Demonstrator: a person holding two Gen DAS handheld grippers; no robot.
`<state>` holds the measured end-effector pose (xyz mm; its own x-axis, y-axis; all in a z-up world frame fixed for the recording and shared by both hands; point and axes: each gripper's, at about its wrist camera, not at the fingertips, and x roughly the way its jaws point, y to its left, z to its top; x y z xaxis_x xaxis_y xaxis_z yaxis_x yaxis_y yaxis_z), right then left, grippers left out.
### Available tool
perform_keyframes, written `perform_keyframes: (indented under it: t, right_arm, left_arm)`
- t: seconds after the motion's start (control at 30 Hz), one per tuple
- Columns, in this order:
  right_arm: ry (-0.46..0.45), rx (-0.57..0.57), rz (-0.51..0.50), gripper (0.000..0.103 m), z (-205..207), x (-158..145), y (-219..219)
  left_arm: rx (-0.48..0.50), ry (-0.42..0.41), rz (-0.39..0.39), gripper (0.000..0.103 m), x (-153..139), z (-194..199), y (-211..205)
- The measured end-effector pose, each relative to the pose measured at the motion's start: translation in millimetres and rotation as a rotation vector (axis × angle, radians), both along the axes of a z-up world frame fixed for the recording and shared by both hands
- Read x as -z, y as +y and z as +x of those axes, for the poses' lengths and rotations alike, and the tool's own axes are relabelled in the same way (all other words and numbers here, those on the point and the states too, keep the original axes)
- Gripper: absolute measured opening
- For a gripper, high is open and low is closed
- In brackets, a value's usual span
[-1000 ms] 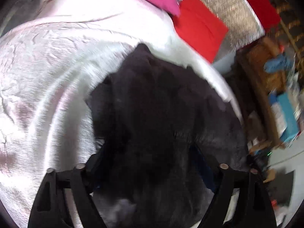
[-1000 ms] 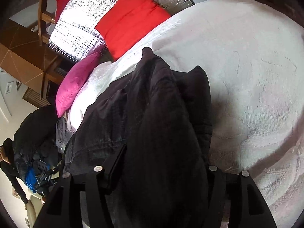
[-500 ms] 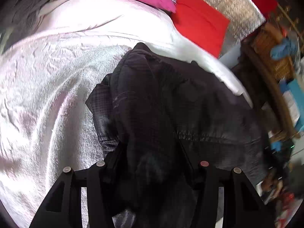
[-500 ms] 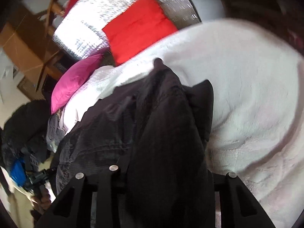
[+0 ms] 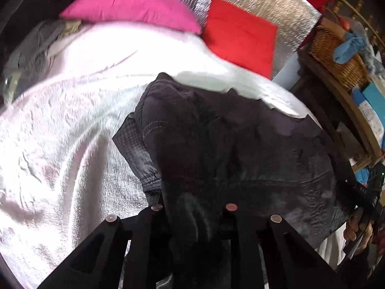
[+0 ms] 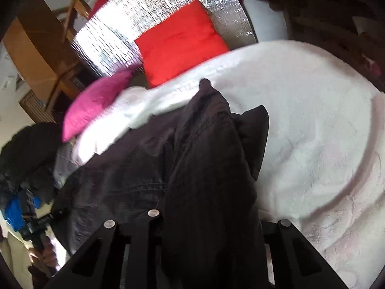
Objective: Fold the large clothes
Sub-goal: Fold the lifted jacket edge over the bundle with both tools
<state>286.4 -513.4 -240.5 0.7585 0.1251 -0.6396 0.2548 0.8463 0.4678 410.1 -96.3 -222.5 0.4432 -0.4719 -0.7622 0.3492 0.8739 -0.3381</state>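
Closing on the dark jacket (image 5: 240,149), left gripper (image 5: 193,208) and right gripper (image 6: 211,219); no readable writing.

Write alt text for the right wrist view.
The right gripper is closing on a bunched fold of a dark garment that trails across a white bedspread. Beyond lie a red pillow and a pink pillow against a silver headboard.

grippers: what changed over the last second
Both grippers went from wide open to gripping: the left gripper and right gripper are closing on bunched folds of the dark jacket and drawing its near edge up. The white blanket and the red pillow stayed put.
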Motion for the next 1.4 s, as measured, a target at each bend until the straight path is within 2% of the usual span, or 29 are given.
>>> perform_keyframes:
  t: [0.1, 0.2, 0.27, 0.33, 0.37, 0.43, 0.47, 0.5, 0.57, 0.63, 0.7, 0.77, 0.8, 0.87, 0.9, 0.93, 0.97, 1.0, 1.07, 1.1, 1.13, 1.17, 1.27, 1.33, 1.4]
  right_arm:
    - [-0.041, -0.027, -0.039, 0.027, -13, -23, 15]
    - [-0.025, -0.049, -0.078, 0.027, -33, -37, 28]
    - [-0.008, -0.050, -0.043, 0.027, -45, -35, 25]
    - [0.039, -0.027, 0.009, 0.027, -49, -21, 16]
    - [0.090, -0.009, 0.043, 0.031, -47, -5, 7]
    - [0.186, -0.001, 0.063, 0.057, -37, 22, -3]
    - [0.194, 0.026, 0.107, 0.065, -36, 31, -12]
    - [0.191, 0.034, 0.167, 0.064, -37, 33, -20]
    - [0.181, 0.069, 0.227, 0.065, -41, 24, -32]
    - [0.140, 0.101, 0.226, 0.065, -48, 10, -41]
    - [0.102, 0.166, 0.184, 0.066, -59, -3, -51]
    - [0.027, 0.240, 0.082, 0.066, -73, -23, -53]
    - [-0.008, 0.236, 0.066, 0.066, -73, -29, -51]
    - [-0.094, 0.193, 0.008, 0.064, -79, -44, -35]
    - [-0.119, 0.154, -0.084, 0.057, -77, -55, -16]
    - [-0.128, 0.122, -0.138, 0.051, -74, -60, -4]
    - [-0.122, 0.084, -0.176, 0.036, -66, -62, 9]
    - [-0.096, 0.054, -0.186, 0.036, -54, -60, 18]
    - [0.032, 0.039, -0.172, 0.036, -28, -36, 22]
    - [0.114, 0.048, -0.160, 0.036, -17, -19, 20]
    - [0.198, 0.052, -0.146, 0.036, -7, -2, 15]
    - [0.235, 0.069, -0.121, 0.036, -1, 10, 8]
    - [0.193, 0.091, -0.092, 0.036, 0, -4, 3]
    - [0.070, 0.093, -0.085, 0.036, -5, -22, 5]
    - [0.023, 0.103, -0.126, 0.039, 2, -32, 9]
  left_arm:
    - [0.018, -0.018, -0.055, 0.017, -19, -10, 10]
    - [0.026, 0.015, -0.082, 0.017, -25, -24, 26]
    - [0.025, 0.046, -0.074, 0.018, -17, -30, 33]
    - [0.016, 0.115, -0.022, 0.022, 3, -31, 37]
    - [0.021, 0.139, 0.017, 0.031, 12, -30, 37]
    - [0.004, 0.170, 0.070, 0.051, 30, -27, 36]
    - [-0.006, 0.176, 0.079, 0.053, 32, -24, 36]
    - [-0.005, 0.171, 0.086, 0.054, 31, -24, 35]
    - [-0.031, 0.138, 0.132, 0.064, 21, -22, 30]
    - [-0.058, 0.070, 0.199, 0.070, 8, -27, 27]
    - [-0.079, 0.003, 0.255, 0.071, -4, -32, 30]
    - [-0.115, -0.095, 0.311, 0.072, -17, -38, 35]
    - [-0.133, -0.141, 0.328, 0.072, -25, -43, 36]
    - [-0.138, -0.201, 0.311, 0.075, -37, -54, 35]
    - [-0.122, -0.221, 0.288, 0.078, -40, -60, 32]
    - [-0.101, -0.229, 0.277, 0.080, -41, -60, 26]
    - [-0.073, -0.230, 0.278, 0.080, -37, -62, 18]
    - [-0.050, -0.218, 0.289, 0.080, -31, -63, 10]
    - [-0.008, -0.167, 0.314, 0.080, -12, -60, -7]
    - [0.002, -0.133, 0.342, 0.080, 2, -59, -16]
    - [0.004, -0.085, 0.403, 0.080, 20, -53, -24]
    - [0.009, -0.079, 0.439, 0.081, 30, -55, -28]
    - [0.026, -0.146, 0.497, 0.081, 27, -62, -36]
    - [0.031, -0.161, 0.480, 0.081, 27, -62, -40]
    - [0.024, -0.161, 0.488, 0.081, 23, -66, -46]
